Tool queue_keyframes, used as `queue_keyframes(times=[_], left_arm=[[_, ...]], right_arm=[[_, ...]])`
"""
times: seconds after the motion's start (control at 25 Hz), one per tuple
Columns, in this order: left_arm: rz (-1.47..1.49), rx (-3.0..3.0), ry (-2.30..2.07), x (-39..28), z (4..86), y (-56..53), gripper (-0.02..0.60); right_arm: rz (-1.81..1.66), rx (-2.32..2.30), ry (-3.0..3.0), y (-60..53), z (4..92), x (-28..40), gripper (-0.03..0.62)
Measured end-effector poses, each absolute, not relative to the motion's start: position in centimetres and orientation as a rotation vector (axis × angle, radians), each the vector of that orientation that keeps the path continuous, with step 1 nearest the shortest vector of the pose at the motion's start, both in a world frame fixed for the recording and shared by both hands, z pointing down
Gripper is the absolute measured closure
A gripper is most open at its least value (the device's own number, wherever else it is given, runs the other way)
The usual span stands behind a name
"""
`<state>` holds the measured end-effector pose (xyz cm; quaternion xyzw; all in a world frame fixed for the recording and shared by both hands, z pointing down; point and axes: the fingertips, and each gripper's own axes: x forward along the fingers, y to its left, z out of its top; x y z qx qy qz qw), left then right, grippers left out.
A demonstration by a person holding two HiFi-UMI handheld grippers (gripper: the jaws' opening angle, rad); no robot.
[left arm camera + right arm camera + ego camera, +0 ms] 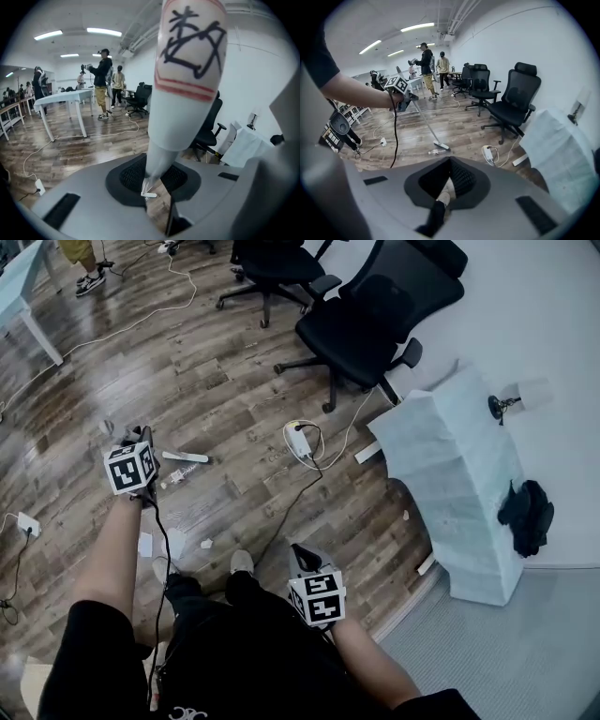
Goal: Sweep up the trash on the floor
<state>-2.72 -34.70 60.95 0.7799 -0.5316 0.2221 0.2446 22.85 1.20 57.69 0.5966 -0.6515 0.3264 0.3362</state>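
My left gripper (139,437) is shut on a white broom handle (187,89) with a red band and a black drawing, which fills the left gripper view. The handle slants down to the broom head (185,457), which rests on the wooden floor. Just beside the head lies a clear plastic bottle (182,474). Three paper scraps (172,542) lie close to my feet. My right gripper (306,559) hangs low near my right leg, open with nothing in it; only my shoe (446,193) shows through its jaws. The right gripper view also shows the broom head (441,146), the bottle (435,152) and the left gripper (404,93).
Two black office chairs (366,324) stand ahead and to the right. A white power strip (300,442) with cables lies mid-floor. A tall paper-covered object (459,484) stands at the right wall, with a black cloth (527,517) on it. Several people (101,79) stand by a table (65,98).
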Motion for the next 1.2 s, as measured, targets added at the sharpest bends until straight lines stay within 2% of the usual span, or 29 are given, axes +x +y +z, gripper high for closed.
queue_keyframes(times=[0.28,0.88,1.2], left_arm=[[0.672,2.051,-1.443,-2.7,63.8,-29.6,0.511],[0.743,2.050,-1.419,-6.8,64.4,-19.5,0.512],[0.806,2.212,-1.348,-6.2,63.3,-16.4,0.512]], right_arm=[[0.867,1.542,-1.699,1.5,58.4,24.2,0.582],[0.801,1.418,-1.835,0.4,58.2,19.0,0.582],[0.748,1.318,-1.896,0.7,58.4,17.5,0.582]])
